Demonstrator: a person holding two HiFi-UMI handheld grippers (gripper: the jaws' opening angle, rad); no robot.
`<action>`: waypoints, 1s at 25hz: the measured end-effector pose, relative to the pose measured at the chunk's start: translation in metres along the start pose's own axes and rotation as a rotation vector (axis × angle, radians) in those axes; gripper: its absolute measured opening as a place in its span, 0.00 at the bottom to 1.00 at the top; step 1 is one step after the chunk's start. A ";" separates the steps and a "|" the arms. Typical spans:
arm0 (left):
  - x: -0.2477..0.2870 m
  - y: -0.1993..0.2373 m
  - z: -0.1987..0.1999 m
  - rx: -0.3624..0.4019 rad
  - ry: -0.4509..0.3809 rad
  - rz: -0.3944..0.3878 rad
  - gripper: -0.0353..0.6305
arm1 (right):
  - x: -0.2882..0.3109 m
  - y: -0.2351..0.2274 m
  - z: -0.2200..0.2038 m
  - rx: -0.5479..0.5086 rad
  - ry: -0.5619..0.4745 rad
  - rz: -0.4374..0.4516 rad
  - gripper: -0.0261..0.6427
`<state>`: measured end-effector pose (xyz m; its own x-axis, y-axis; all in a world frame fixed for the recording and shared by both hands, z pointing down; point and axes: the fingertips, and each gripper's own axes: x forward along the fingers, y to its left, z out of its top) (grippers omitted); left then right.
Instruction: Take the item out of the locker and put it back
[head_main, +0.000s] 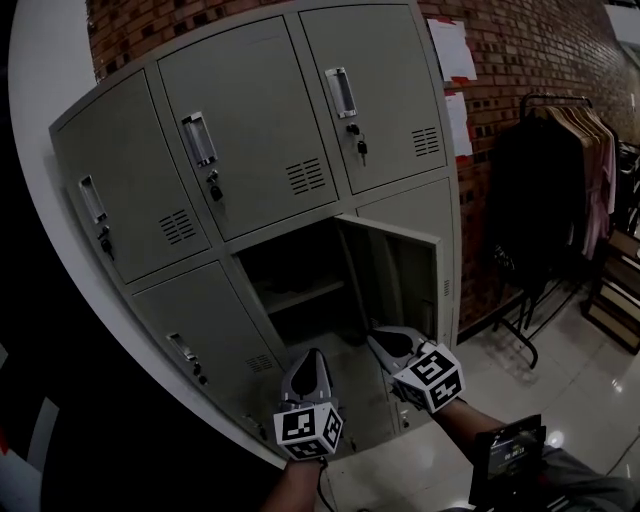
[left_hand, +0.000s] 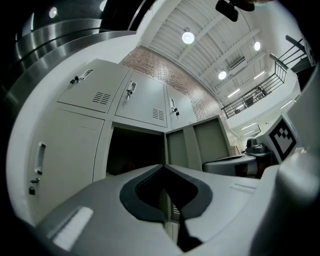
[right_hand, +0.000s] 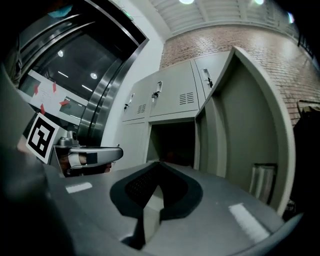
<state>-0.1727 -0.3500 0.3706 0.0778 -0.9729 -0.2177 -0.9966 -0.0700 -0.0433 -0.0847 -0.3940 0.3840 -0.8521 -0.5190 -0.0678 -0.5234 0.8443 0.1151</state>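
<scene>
A grey locker bank (head_main: 250, 150) stands against the brick wall. Its lower middle compartment (head_main: 300, 280) is open, with the door (head_main: 395, 270) swung out to the right. A shelf (head_main: 300, 296) crosses the dim inside, and a small dark item (head_main: 350, 338) lies low in there, too dim to make out. My left gripper (head_main: 308, 356) and right gripper (head_main: 376, 336) hover side by side just in front of the opening. Both are shut with nothing between the jaws. The left gripper (left_hand: 163, 166) and the right gripper (right_hand: 160, 162) each point at the dark compartment (right_hand: 172, 145).
A clothes rack (head_main: 560, 190) with hanging garments stands to the right on the pale tiled floor (head_main: 560, 380). Papers (head_main: 452, 50) are pinned to the brick wall. The other locker doors are closed, with keys in their locks. A small screen (head_main: 510, 455) sits on the right forearm.
</scene>
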 end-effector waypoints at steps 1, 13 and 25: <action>-0.007 -0.007 0.000 0.005 0.004 0.010 0.05 | -0.009 0.003 -0.001 0.007 -0.001 0.012 0.03; -0.068 -0.063 0.003 0.094 0.072 0.059 0.05 | -0.088 0.039 -0.006 0.087 -0.003 0.104 0.03; -0.098 -0.063 -0.005 0.072 0.103 -0.030 0.05 | -0.104 0.069 -0.013 0.130 0.040 0.038 0.03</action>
<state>-0.1179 -0.2515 0.3994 0.1010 -0.9884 -0.1138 -0.9890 -0.0874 -0.1190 -0.0320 -0.2838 0.4117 -0.8719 -0.4890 -0.0258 -0.4888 0.8723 -0.0125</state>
